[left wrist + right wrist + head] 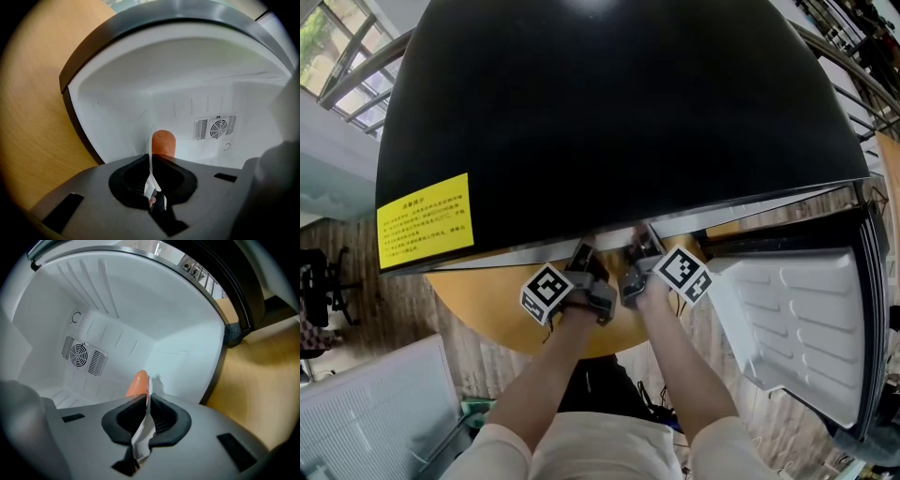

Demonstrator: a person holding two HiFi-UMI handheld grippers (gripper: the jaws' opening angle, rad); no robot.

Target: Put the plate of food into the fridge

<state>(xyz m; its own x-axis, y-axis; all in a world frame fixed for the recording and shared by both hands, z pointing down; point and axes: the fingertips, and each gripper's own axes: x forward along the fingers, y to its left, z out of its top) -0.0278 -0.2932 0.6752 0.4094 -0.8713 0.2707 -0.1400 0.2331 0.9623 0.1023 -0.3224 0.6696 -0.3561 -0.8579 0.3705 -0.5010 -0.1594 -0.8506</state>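
The plate (pixel 151 165) sits edge-on at the mouth of the fridge (pixel 140 93). The fingers of the left gripper (pixel 152 177) and the right gripper (pixel 146 416) are closed tightly on its rim. Beyond the fingers its sausage (pixel 163 143) points lengthwise toward the fan grille (pixel 218 127). The open door (pixel 797 309) stands to the right of the fingers.

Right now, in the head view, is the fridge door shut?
No, the fridge door is swung open at the right, with its white inner side facing up.
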